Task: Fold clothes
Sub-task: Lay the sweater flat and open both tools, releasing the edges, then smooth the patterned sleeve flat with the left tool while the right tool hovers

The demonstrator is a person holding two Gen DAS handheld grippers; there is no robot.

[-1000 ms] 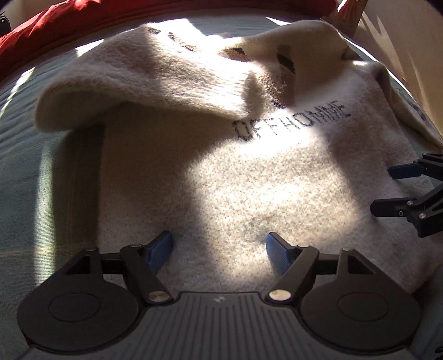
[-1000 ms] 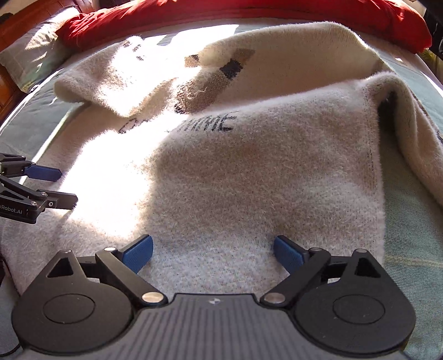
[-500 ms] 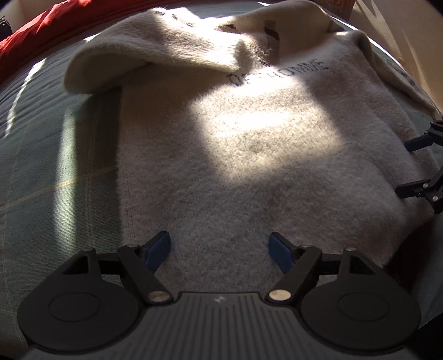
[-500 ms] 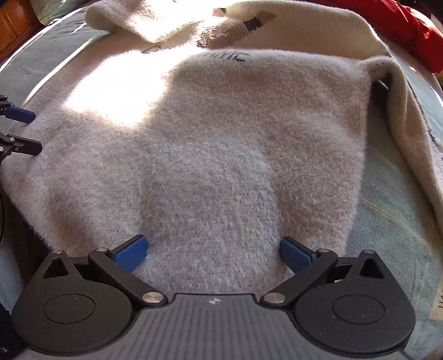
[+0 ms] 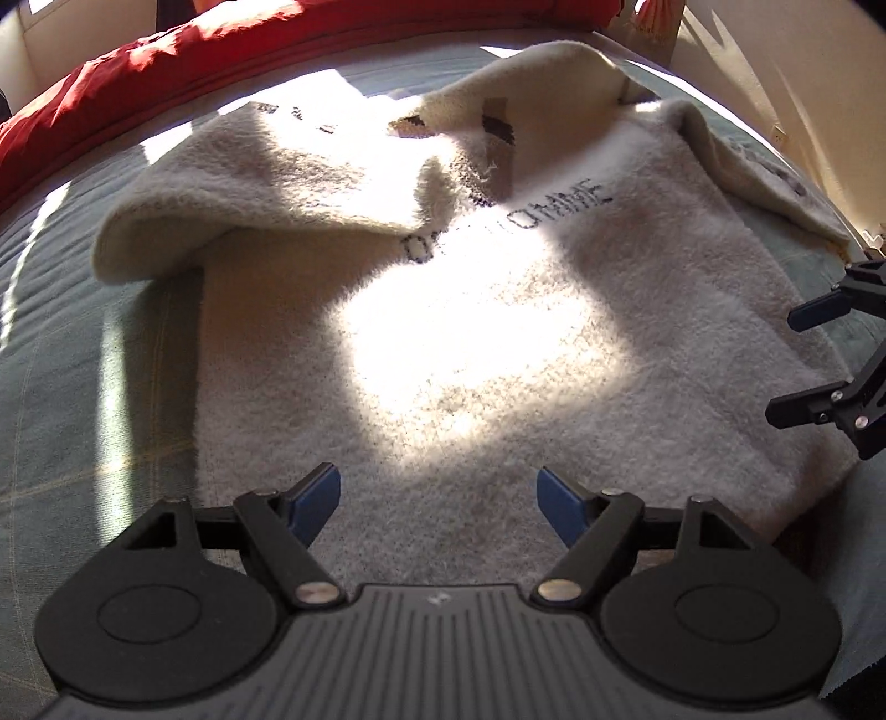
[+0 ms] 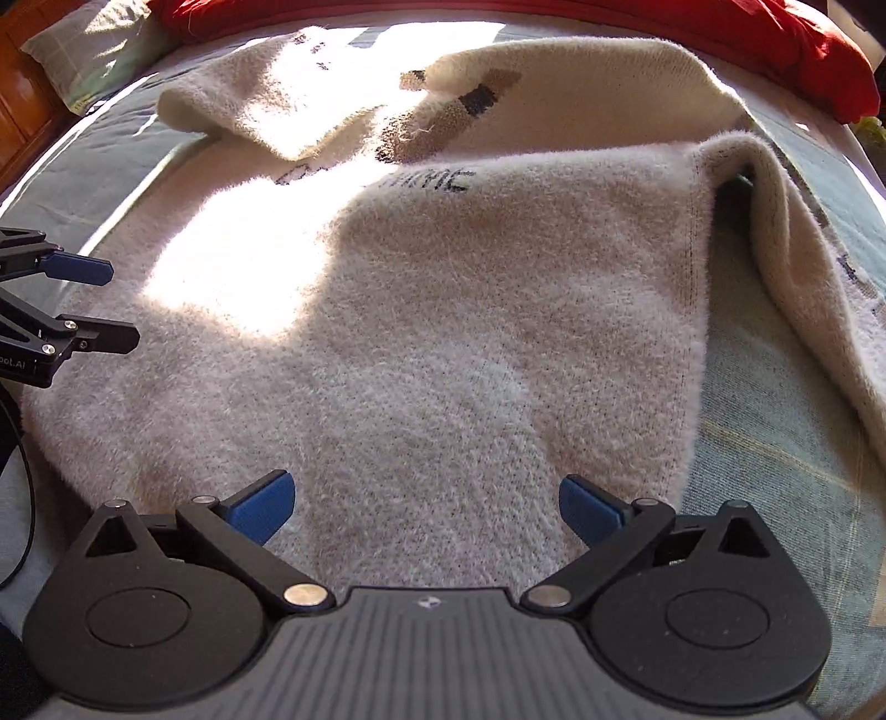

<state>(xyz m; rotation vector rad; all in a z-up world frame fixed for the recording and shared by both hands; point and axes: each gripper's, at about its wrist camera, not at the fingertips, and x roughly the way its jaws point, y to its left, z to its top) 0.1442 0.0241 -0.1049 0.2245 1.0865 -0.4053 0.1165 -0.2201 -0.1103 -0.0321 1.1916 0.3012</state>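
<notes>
A fuzzy cream sweater (image 5: 470, 343) with dark lettering lies spread on the bed; it also shows in the right wrist view (image 6: 443, 343). One sleeve (image 5: 266, 188) is folded in across the chest at the left, and the other sleeve (image 6: 803, 266) trails off at the right. My left gripper (image 5: 437, 498) is open and empty over the sweater's hem at its left part. My right gripper (image 6: 426, 501) is open and empty over the hem at its right part. Each gripper shows at the edge of the other's view, the right one (image 5: 797, 365) and the left one (image 6: 111, 302).
The bed has a pale blue-green cover (image 5: 83, 387). A red duvet (image 5: 166, 72) lies bunched along the far edge. A pillow (image 6: 94, 50) sits at the far left. A wall (image 5: 803, 83) stands at the right.
Both grippers dipped toward the sweater half a second ago and have now pulled back up, so the far collar and red duvet show again. Both stayed open and empty.
</notes>
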